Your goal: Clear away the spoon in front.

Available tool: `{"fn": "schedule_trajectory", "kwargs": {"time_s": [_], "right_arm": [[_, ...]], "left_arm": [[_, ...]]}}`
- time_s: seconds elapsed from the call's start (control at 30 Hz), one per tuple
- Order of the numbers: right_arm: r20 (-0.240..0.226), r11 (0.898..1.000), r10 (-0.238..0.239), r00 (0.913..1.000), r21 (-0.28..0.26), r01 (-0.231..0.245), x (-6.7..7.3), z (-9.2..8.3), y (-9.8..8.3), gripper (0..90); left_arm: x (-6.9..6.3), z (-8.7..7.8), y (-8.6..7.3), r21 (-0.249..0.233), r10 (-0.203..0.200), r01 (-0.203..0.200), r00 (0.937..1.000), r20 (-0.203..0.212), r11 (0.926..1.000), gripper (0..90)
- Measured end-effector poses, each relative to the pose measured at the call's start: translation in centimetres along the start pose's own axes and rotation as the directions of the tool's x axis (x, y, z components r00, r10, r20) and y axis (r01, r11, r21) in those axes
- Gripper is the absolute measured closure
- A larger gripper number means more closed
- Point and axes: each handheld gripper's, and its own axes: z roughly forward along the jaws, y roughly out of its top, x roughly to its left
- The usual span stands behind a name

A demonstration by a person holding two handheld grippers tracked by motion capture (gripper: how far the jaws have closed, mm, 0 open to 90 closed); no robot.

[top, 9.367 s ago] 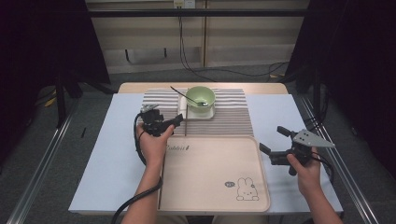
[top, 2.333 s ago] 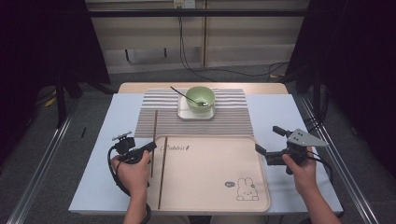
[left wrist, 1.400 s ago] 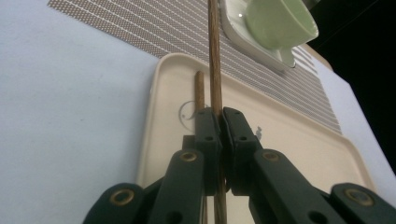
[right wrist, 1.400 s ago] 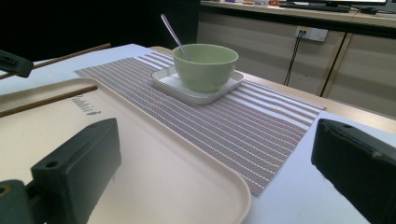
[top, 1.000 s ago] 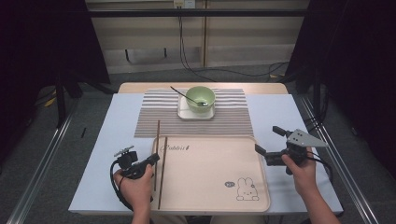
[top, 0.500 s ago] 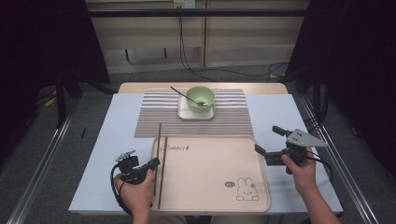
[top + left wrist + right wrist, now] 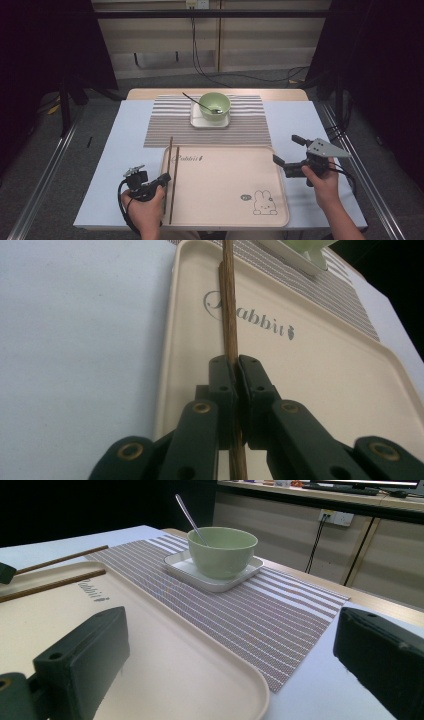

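Left gripper [image 7: 235,372] clamped on chopstick [image 7: 229,315], over tray [image 7: 325,390] edge

Brown chopsticks [image 7: 171,172], cream tray [image 7: 225,200], pale green bowl [image 7: 215,105], apparently grey-striped placemat [image 7: 250,130]

The tabletop [image 7: 125,165] carries a striped placemat [image 7: 170,125] at its far middle; just nearer than the placemat lies a beige tray [image 7: 225,190], overlapping the placemat's near edge.

You've brought your left claw [image 7: 163,179] back from beside the bowl [image 7: 215,105] to the tray's [image 7: 227,212] near-left edge, drawing the chopsticks [image 7: 171,170] along the rim.
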Motion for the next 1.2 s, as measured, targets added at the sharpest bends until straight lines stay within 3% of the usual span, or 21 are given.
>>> {"fn": "schedule_trajectory", "kwargs": {"time_s": [0.07,0.13,0.2,0.27,0.63,0.73,0.77,1.2], "right_arm": [[-0.001,1.0,0.0,1.0,0.0,0.0,0.0,0.0,0.0,1.2],[0.001,1.0,-0.001,1.0,0.001,0.001,0.0,0.0,0.0,1.2],[0.0,1.0,0.0,1.0,-0.001,0.0,0.0,0.0,0.0,1.2],[0.0,1.0,0.002,1.0,-0.001,-0.002,0.0,0.0,0.0,1.2],[-0.003,1.0,0.001,1.0,-0.005,-0.001,0.0,0.0,0.0,1.2],[-0.003,1.0,0.003,1.0,-0.009,-0.003,0.0,0.0,0.0,1.2],[-0.006,1.0,0.005,1.0,-0.01,-0.005,0.1,0.0,0.0,1.2],[-0.005,1.0,0.004,1.0,-0.012,-0.004,0.1,0.1,0.1,1.2]], "left_arm": [[0.1,-0.1,-0.1,0.005,0.015,-0.015,0.9999,-0.006,0.9999,85.8],[0.0,-0.2,-0.3,0.002,0.001,-0.001,0.9999,-0.016,1.0,85.8],[0.2,-0.2,-0.4,0.002,0.018,-0.018,0.9997,-0.017,0.9998,85.8],[0.2,-0.2,-0.5,0.004,0.002,-0.001,1.0,-0.01,1.0,85.8],[0.2,-0.3,-0.9,0.02,0.025,-0.024,0.999,-0.037,0.9995,85.7],[0.3,-0.2,-1.1,0.018,0.007,-0.006,0.9996,-0.027,0.9998,85.7],[0.3,-0.3,-1.1,0.018,0.018,-0.017,0.9986,-0.05,0.9997,85.7],[0.3,-0.2,-1.5,0.039,0.018,-0.017,0.9995,-0.024,0.9991,85.6]]}}
